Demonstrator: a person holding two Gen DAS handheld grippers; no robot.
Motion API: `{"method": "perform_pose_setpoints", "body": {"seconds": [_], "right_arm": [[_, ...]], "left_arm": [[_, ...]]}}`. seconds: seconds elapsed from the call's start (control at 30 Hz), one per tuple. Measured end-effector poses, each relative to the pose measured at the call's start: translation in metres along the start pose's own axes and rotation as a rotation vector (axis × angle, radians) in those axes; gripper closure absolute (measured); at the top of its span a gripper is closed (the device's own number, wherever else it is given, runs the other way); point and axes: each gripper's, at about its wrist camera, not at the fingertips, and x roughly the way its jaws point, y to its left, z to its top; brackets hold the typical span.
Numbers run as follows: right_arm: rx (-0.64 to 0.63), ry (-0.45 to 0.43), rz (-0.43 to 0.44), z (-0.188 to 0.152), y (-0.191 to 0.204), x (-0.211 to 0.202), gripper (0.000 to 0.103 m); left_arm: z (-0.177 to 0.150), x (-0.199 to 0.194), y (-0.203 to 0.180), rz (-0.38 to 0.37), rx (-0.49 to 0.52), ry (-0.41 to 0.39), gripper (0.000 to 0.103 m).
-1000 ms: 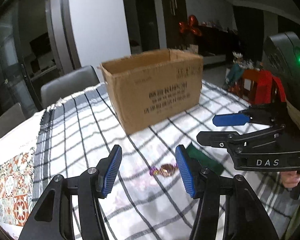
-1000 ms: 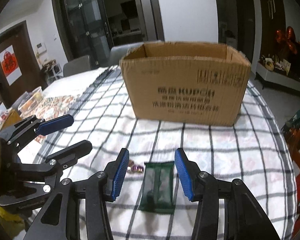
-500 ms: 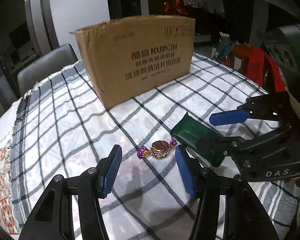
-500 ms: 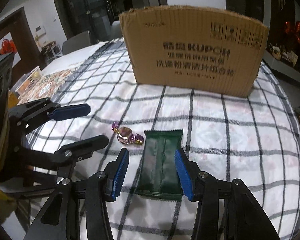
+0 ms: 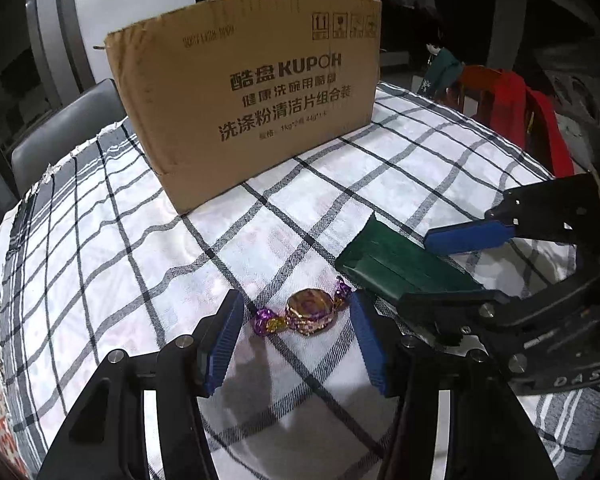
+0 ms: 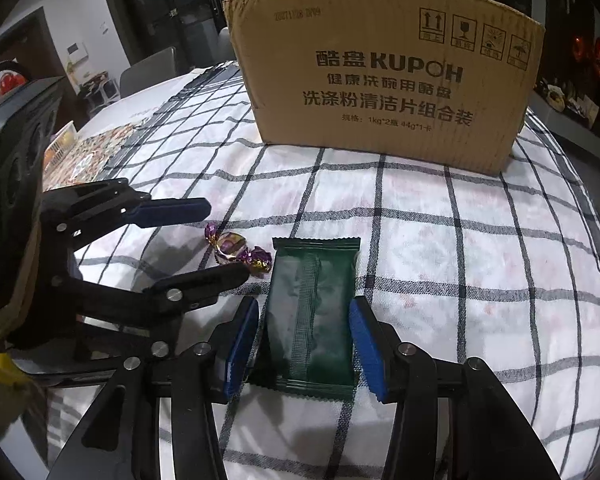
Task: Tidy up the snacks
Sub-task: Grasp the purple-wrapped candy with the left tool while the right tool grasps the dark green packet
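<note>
A purple and gold wrapped candy [image 5: 306, 312] lies on the checked tablecloth between the open jaws of my left gripper [image 5: 296, 336], close to the cloth. It also shows in the right wrist view [image 6: 236, 250]. A dark green snack packet [image 6: 312, 312] lies flat between the open jaws of my right gripper [image 6: 304, 344]. The packet also shows in the left wrist view [image 5: 404, 268], with the right gripper [image 5: 456, 268] around it. A brown cardboard box [image 5: 252, 92] stands upright behind both snacks; it also shows in the right wrist view [image 6: 384, 84].
The round table has a black and white checked cloth [image 6: 480, 240]. A grey chair [image 5: 64, 128] stands at the far left. A red chair [image 5: 512, 100] is at the right. A patterned mat [image 6: 92, 152] and a small tray [image 6: 62, 140] lie at the left.
Both grippers have moved down and forward to the table. The candy now sits between the left jaws and the green packet between the right jaws. The box looks nearer.
</note>
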Motion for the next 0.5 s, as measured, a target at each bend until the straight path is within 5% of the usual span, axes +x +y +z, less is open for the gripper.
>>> {"method": "perform_pose_setpoints", "body": {"seconds": [0.5], "right_arm": [[0.039,0.008,0.022,0.0008,-0.0051,0.0058,0.054]], "left_arm": [[-0.0007,0.0015,-0.0018,0.026,-0.082,0.006,0.076]]}}
